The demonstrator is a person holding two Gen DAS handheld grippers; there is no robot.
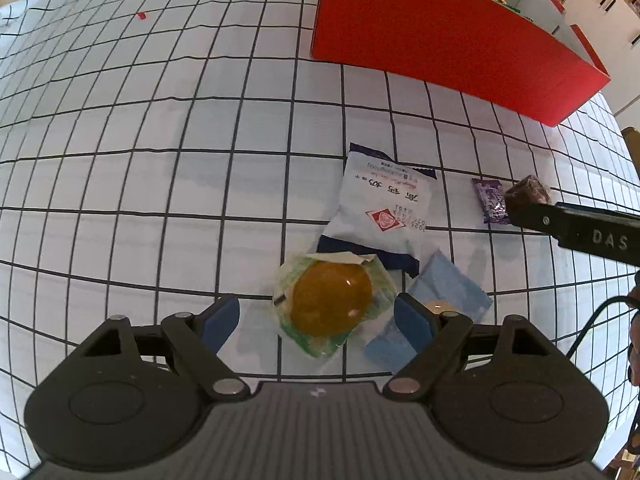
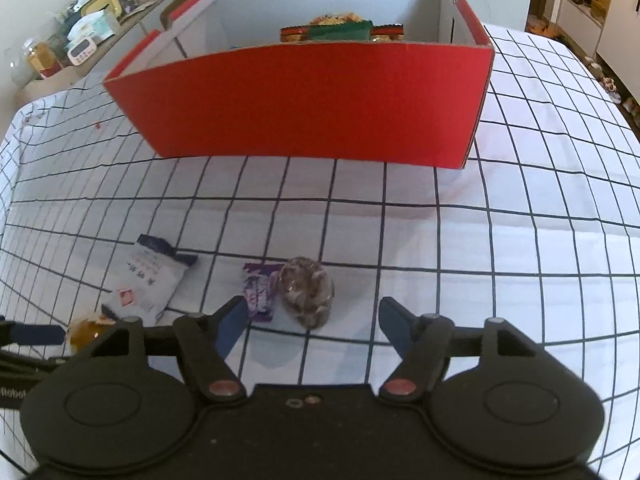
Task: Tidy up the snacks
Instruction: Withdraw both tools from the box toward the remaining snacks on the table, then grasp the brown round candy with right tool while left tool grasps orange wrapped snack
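Observation:
A jelly cup (image 1: 330, 304) with an orange dome and a green-white rim lies on the checked cloth between the fingers of my left gripper (image 1: 318, 322), which is open; the pads stand clear of it. Just behind the cup lie a white and navy packet (image 1: 380, 216) and a light blue packet (image 1: 444, 292). My right gripper (image 2: 314, 324) is open and hangs over a brown clear-wrapped snack (image 2: 307, 296), with a small purple packet (image 2: 259, 290) by its left finger. The red box (image 2: 312, 104) stands behind, with snacks inside.
The checked tablecloth (image 1: 160, 160) covers the table and stretches bare to the left. A tiny red scrap (image 1: 141, 16) lies far left. A shelf with jars and a timer (image 2: 80, 50) stands beyond the table. The right gripper's finger (image 1: 576, 228) reaches in near the brown snack (image 1: 527, 191).

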